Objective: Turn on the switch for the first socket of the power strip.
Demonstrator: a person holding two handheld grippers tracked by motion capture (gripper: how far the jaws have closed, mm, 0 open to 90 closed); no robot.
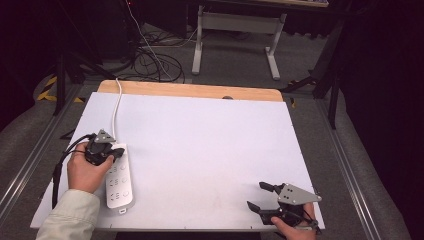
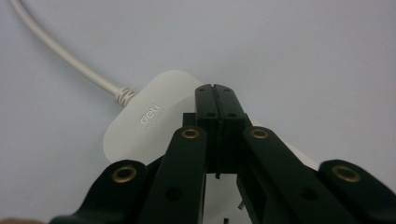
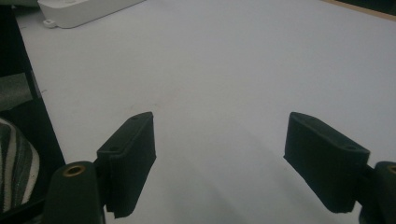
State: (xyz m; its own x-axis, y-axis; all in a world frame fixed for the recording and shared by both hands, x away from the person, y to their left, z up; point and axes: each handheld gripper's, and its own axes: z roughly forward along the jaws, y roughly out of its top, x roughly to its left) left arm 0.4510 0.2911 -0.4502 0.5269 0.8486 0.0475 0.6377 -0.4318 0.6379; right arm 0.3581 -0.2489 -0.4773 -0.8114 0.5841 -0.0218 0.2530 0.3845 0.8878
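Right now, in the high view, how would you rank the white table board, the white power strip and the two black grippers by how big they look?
1. White table board.
2. White power strip.
3. Left gripper and right gripper: too alike to rank; the right one spreads wider because its jaws are open.

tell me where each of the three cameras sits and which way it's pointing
High view: fixed above the person's side, facing forward and down on the white table; both forearms, left gripper and right gripper enter from the bottom.
Left gripper view: rides the left gripper, looking along its closed jaws over the power strip and cord.
Right gripper view: rides the right gripper, looking across the table between its spread jaws.
Shared: the power strip appears in all three views.
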